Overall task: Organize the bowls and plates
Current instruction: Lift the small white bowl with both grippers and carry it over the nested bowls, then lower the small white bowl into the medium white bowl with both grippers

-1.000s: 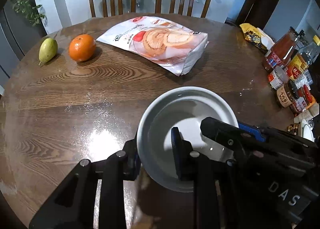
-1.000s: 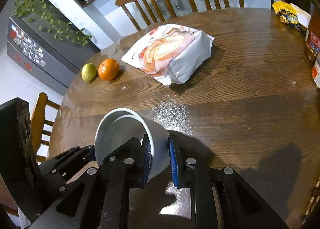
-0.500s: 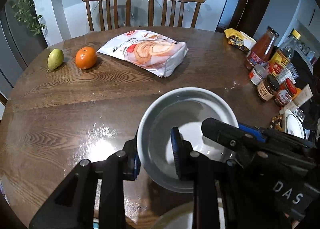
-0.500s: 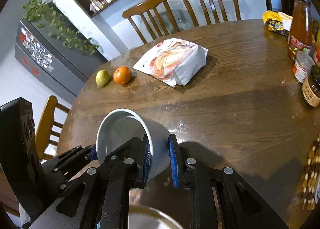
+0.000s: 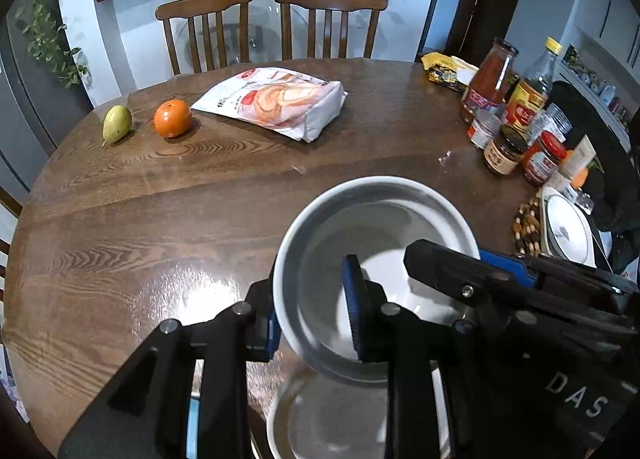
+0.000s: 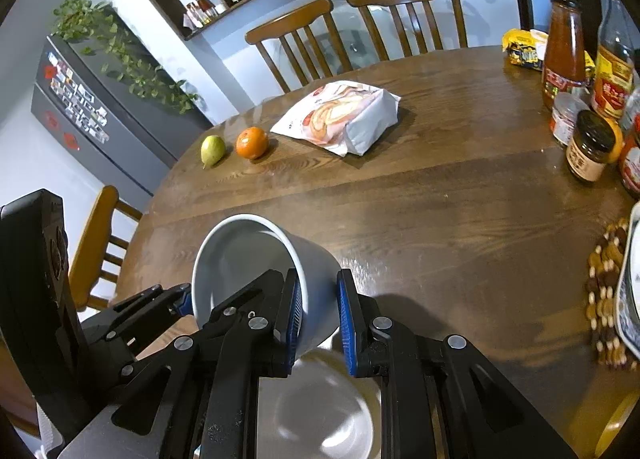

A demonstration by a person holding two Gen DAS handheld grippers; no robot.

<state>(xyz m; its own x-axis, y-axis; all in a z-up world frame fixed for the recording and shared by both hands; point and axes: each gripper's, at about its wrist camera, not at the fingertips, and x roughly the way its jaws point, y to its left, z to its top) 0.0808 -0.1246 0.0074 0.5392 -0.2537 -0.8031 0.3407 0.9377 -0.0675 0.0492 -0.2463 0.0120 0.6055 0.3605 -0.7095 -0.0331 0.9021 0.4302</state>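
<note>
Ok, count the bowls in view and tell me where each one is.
2: one bowl held at its rim by both grippers, and a second bowl right below it at the near edge. More may be hidden.

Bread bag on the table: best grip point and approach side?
Grip the bread bag at its crimped end seam, nearest the camera, coming from the near right. That edge is flat and thin enough for two fingers; the body looks puffy and slick, so it would likely slip.

Soft indoor light leaves white glare on the glossy wooden surface (image 5: 120,243) near the frames' lower left. Fisheye bending curves both views, with dark vignetted corners. The near foreground is blurred.
</note>
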